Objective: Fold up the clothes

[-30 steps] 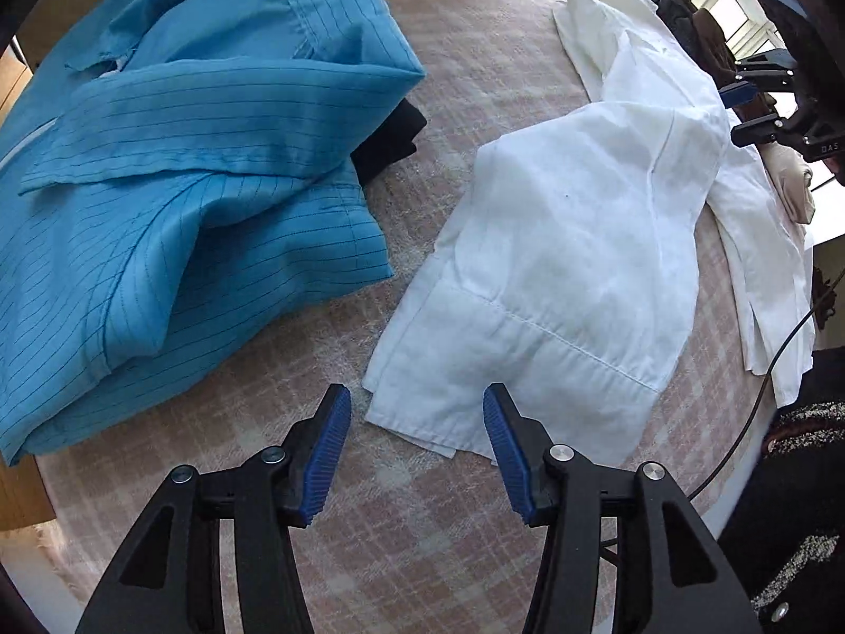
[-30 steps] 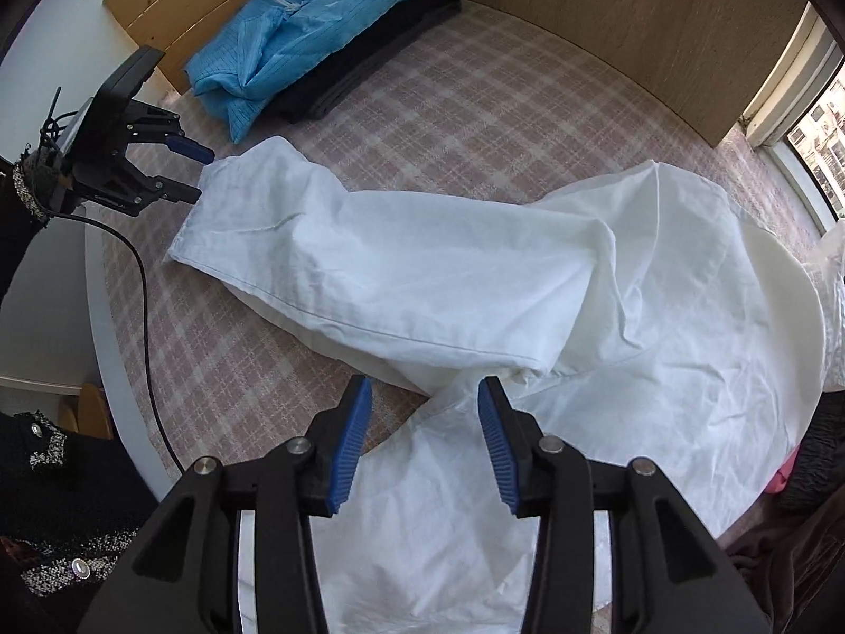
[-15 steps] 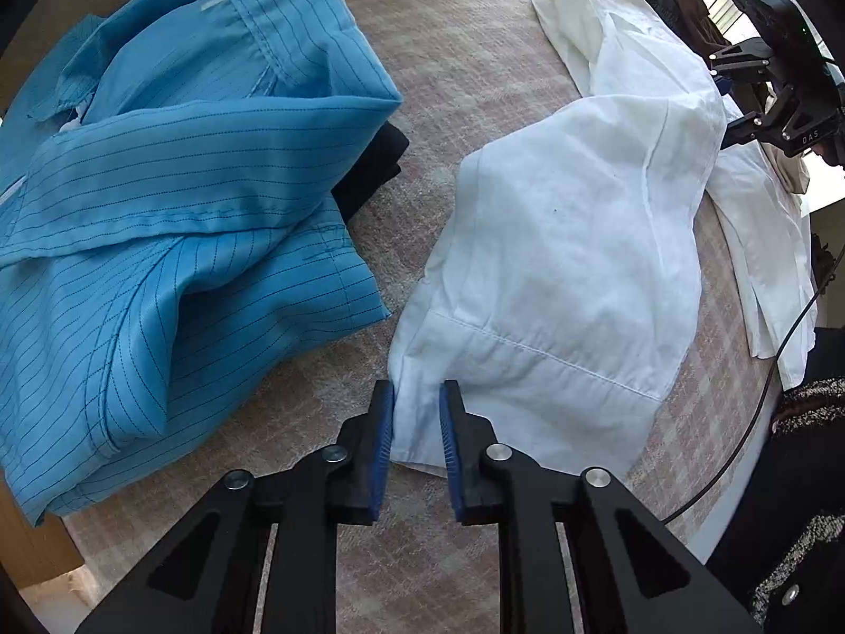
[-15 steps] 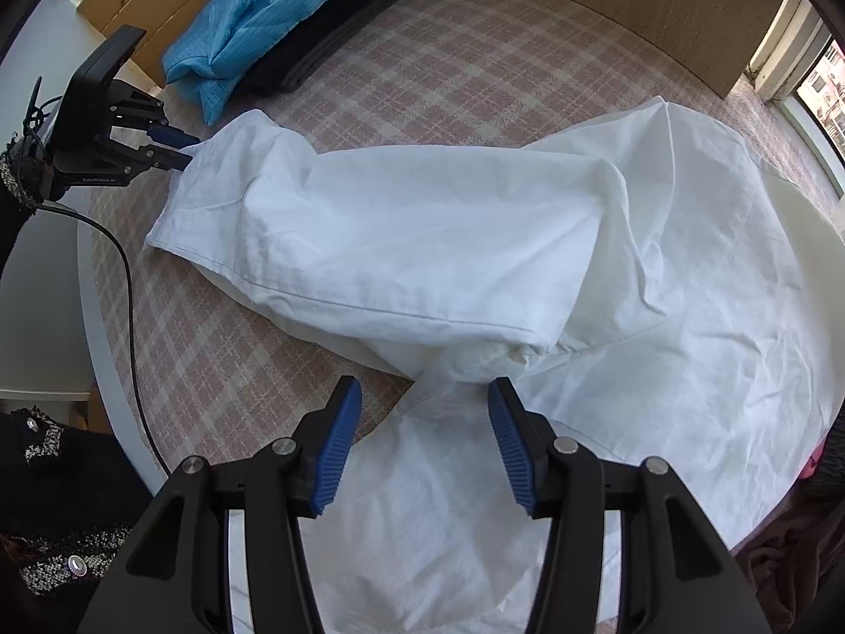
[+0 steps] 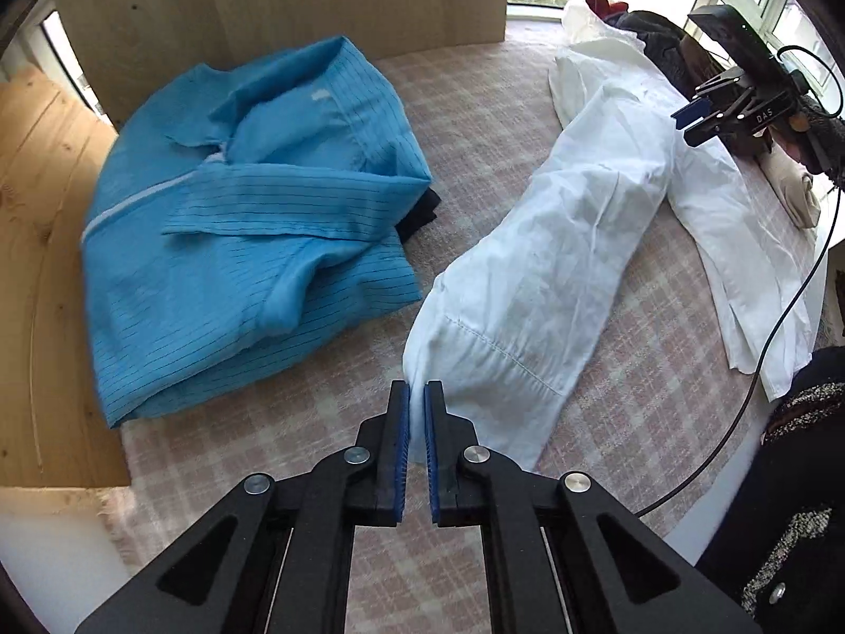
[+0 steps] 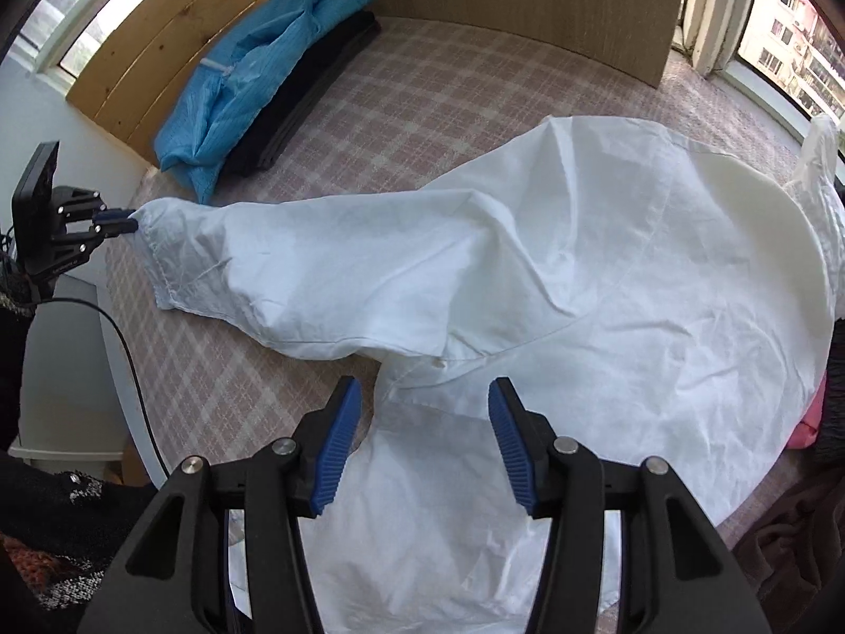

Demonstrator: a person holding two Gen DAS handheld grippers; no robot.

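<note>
A rumpled white shirt [image 6: 528, 274] is spread out; its cuff is pinched by the left gripper [image 5: 415, 401], while the right gripper [image 6: 425, 407] is held with fingers apart.

A shirt [image 6: 528, 264] lies spread across the worktop [image 6: 422, 79], its sleeve [image 5: 528, 285] stretched toward the edge where the left tool [image 5: 415, 407] meets its cuff, a folded garment [image 5: 237, 243] stacked near the far corner.
</note>
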